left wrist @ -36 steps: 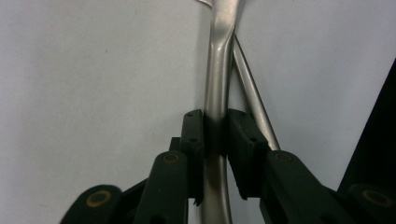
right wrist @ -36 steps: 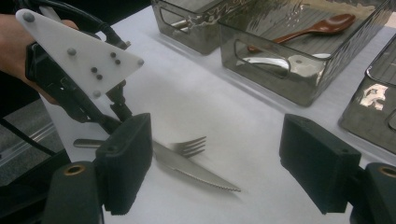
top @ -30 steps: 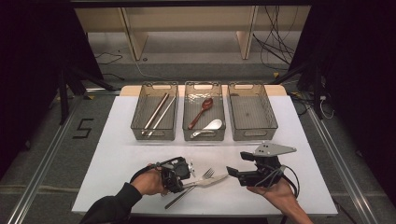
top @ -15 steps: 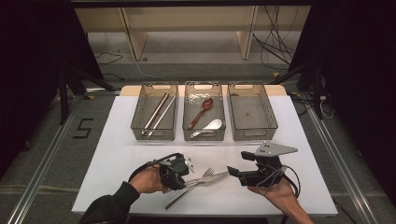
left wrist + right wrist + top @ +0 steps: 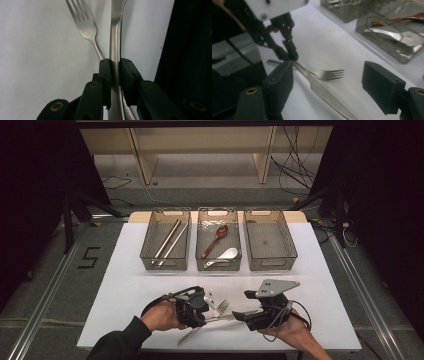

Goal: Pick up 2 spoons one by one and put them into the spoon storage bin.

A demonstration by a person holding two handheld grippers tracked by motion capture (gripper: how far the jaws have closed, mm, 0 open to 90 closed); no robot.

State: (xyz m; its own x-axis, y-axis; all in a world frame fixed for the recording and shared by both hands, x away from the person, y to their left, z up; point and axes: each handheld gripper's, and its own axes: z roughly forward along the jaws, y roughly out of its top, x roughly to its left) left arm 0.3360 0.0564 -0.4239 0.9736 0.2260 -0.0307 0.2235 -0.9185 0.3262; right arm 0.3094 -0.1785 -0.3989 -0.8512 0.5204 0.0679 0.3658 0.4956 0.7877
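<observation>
My left gripper (image 5: 115,67) is shut on the handle of a steel table knife (image 5: 115,37). In the high view this gripper (image 5: 207,312) is at the table's front middle. The knife's serrated blade (image 5: 324,96) reaches towards my right gripper (image 5: 329,82), passing between its open jaws without touching either pad. A steel fork (image 5: 86,25) lies on the white table just beside the knife, its tines (image 5: 222,306) pointing away from me. My right gripper (image 5: 245,304) faces the left one from the right.
Three clear bins stand in a row at the back. The left bin (image 5: 146,251) holds metal chopsticks, and the middle bin (image 5: 198,251) holds a wooden spoon and a white spoon. The right bin (image 5: 292,251) stands beside them. Black drapes flank the table.
My left gripper has risen a little with the knife held in it. The right gripper and the fork have stayed where they were.
</observation>
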